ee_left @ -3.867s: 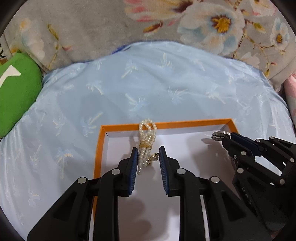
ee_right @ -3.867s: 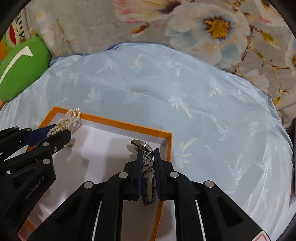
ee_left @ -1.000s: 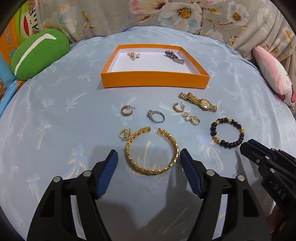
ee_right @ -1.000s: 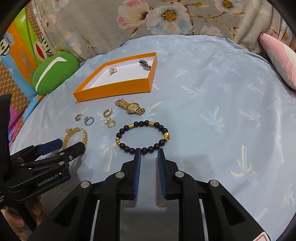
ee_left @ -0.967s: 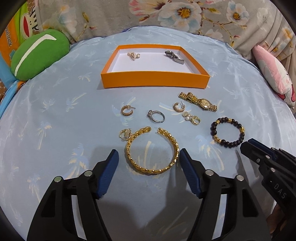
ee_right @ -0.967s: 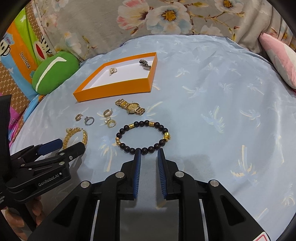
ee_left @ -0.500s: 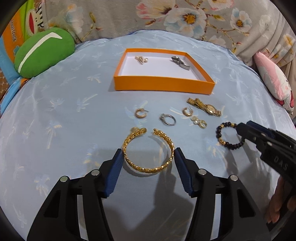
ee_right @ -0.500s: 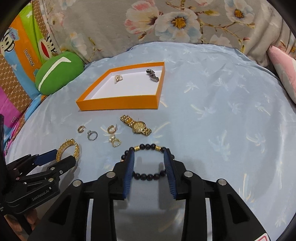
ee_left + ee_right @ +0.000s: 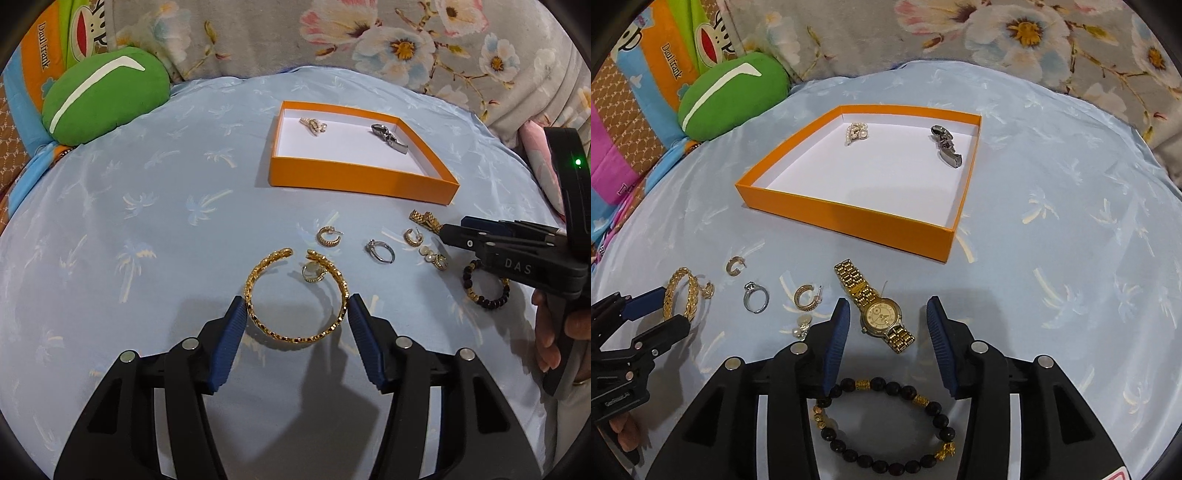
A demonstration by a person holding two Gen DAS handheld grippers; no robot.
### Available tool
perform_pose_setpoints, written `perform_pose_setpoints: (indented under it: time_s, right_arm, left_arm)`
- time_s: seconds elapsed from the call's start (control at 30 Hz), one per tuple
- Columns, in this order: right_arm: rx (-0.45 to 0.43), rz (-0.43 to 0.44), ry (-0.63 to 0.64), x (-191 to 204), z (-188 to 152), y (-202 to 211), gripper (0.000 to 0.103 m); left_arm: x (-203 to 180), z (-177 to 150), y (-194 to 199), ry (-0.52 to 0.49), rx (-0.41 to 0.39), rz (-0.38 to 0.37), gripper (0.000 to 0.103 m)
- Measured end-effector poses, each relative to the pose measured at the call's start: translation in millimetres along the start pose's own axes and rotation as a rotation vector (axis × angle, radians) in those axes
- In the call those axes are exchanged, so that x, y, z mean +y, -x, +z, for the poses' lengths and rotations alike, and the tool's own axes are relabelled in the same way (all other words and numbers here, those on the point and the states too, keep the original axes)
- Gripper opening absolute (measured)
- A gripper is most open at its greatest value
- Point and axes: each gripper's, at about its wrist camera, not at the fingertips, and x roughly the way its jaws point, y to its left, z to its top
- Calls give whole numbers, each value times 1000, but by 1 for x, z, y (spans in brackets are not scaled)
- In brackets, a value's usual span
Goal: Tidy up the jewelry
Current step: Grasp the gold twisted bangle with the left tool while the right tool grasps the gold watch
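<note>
An orange box (image 9: 354,182) (image 9: 849,218) holds a pearl bracelet (image 9: 313,124) (image 9: 855,133) and a silver watch (image 9: 389,137) (image 9: 945,146). My left gripper (image 9: 295,314) is open, its blue pads either side of a gold chain bangle (image 9: 295,295) (image 9: 681,291) on the cloth. My right gripper (image 9: 884,325) is open around a gold watch (image 9: 877,310), above a black bead bracelet (image 9: 886,424) (image 9: 485,284). The right gripper also shows in the left wrist view (image 9: 452,230).
Gold hoop earrings (image 9: 328,236) (image 9: 808,295), a silver ring (image 9: 380,251) (image 9: 756,297) and a pearl earring (image 9: 432,256) lie on the light blue cloth (image 9: 147,229). A green cushion (image 9: 107,94) is at the back left, floral fabric (image 9: 406,40) behind.
Both grippers left the box and came back to the loose jewelry. The left moved forward until its pads flank the bangle. The right opened wider and advanced past the bead bracelet to the gold watch.
</note>
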Motion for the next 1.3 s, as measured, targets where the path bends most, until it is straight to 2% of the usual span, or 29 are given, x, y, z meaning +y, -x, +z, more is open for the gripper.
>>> perform_pose_setpoints:
  time_s: [0.23, 0.37, 0.47, 0.77, 1.07, 1.3]
  right_arm:
    - [-6, -13, 6, 0, 0, 0, 41]
    - [-11, -16, 9, 3, -1, 0, 26]
    - [-14, -26, 7, 6, -3, 1, 22]
    - [-39, -35, -52, 8, -11, 14, 21]
    - [-83, -45, -121, 6, -15, 45, 21]
    - [-130, -50, -129, 6, -9, 72, 21]
  left_arm:
    - [2, 0, -2, 10, 8, -6, 55]
    - [2, 0, -3, 8, 8, -7, 55]
    - [2, -1, -3, 9, 8, -6, 55]
    - [1, -1, -2, 8, 6, -6, 55]
    - [-5, 2, 10, 0, -14, -26, 55]
    - [-10, 8, 22, -12, -38, -41, 55]
